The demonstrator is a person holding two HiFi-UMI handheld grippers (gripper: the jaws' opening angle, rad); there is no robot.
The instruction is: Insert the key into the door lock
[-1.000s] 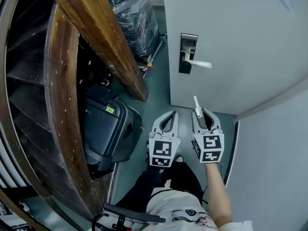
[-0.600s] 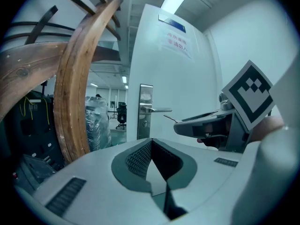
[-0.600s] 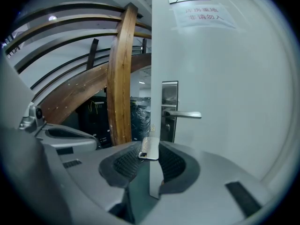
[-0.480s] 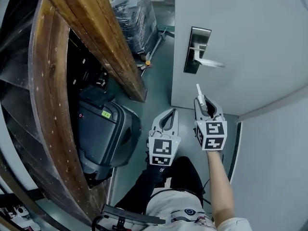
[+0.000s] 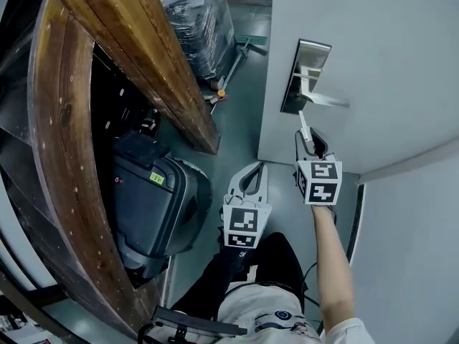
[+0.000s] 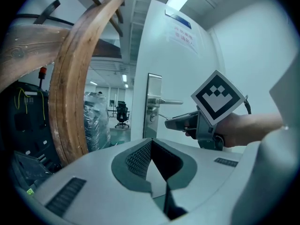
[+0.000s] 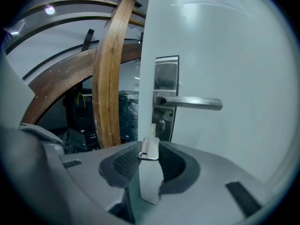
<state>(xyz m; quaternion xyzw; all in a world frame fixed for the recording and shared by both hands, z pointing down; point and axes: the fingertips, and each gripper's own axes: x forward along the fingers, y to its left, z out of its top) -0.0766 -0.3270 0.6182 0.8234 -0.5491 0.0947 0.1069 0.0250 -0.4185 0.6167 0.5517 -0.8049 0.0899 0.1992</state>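
A silver lock plate point(image 5: 306, 76) with a lever handle point(image 5: 324, 99) is mounted on the pale door point(image 5: 387, 56). My right gripper point(image 5: 313, 144) is shut on a flat silver key point(image 5: 305, 126), whose blade points up at the plate from just below. In the right gripper view the key point(image 7: 150, 144) stands upright between the jaws. Its tip is close under the keyhole point(image 7: 161, 123), slightly left of it and apart from it, below the handle point(image 7: 192, 102). My left gripper point(image 5: 249, 183) hangs lower and to the left, shut on nothing, jaw tips meeting point(image 6: 152, 141).
Heavy curved wooden beams point(image 5: 143, 56) stand left of the door. A black hard case point(image 5: 154, 199) sits on the floor beneath them. A plastic-wrapped pallet point(image 5: 197, 27) stands beyond the door's open edge. A second pale wall point(image 5: 409, 249) closes off the right.
My right gripper has carried the key up and forward, from well below the lock plate to just under it. The left gripper has stayed about where it was.
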